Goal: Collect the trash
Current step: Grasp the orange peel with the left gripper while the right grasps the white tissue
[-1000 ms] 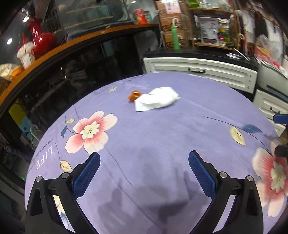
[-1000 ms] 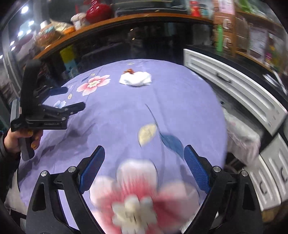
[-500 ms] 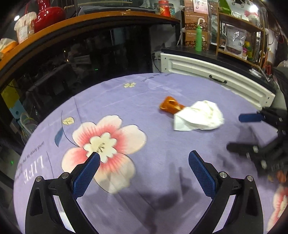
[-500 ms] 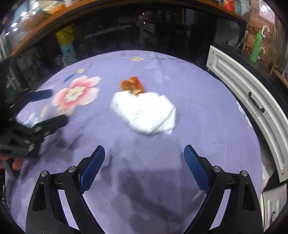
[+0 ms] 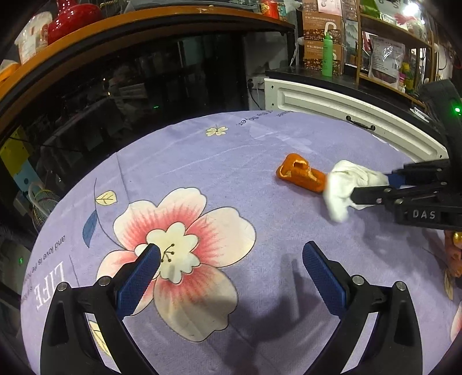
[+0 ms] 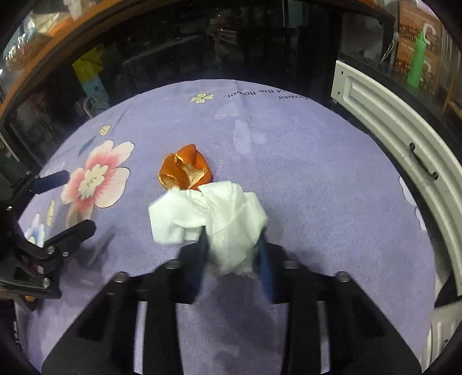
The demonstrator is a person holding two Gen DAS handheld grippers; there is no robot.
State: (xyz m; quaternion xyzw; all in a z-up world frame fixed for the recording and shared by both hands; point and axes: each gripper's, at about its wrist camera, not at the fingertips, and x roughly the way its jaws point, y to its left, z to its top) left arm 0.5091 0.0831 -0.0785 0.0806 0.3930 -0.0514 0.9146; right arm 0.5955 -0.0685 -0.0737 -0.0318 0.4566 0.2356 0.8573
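Note:
A crumpled white tissue (image 6: 219, 207) lies on the purple flowered tablecloth (image 5: 260, 144), touching a piece of orange peel (image 6: 186, 171) just beyond it. My right gripper (image 6: 232, 245) is closing on the tissue, which is bunched up between its blue pads. The left wrist view shows the same pinch from the side: right gripper (image 5: 371, 187), tissue (image 5: 343, 184), peel (image 5: 300, 176). My left gripper (image 5: 231, 259) stands open over the big pink flower print with nothing between its fingers, a little short and left of the peel. It also shows at the left as the left gripper (image 6: 76, 200).
A white cabinet with a drawer handle (image 5: 346, 106) borders the table on the right. A dark glass counter with an orange top (image 5: 144, 23) curves behind it. A green bottle (image 5: 327, 54) and boxes stand on shelves at the back right.
Both grippers have come closer to the trash. The right gripper, wide open before, has closed around the tissue and bunched it up. The left gripper stays open.

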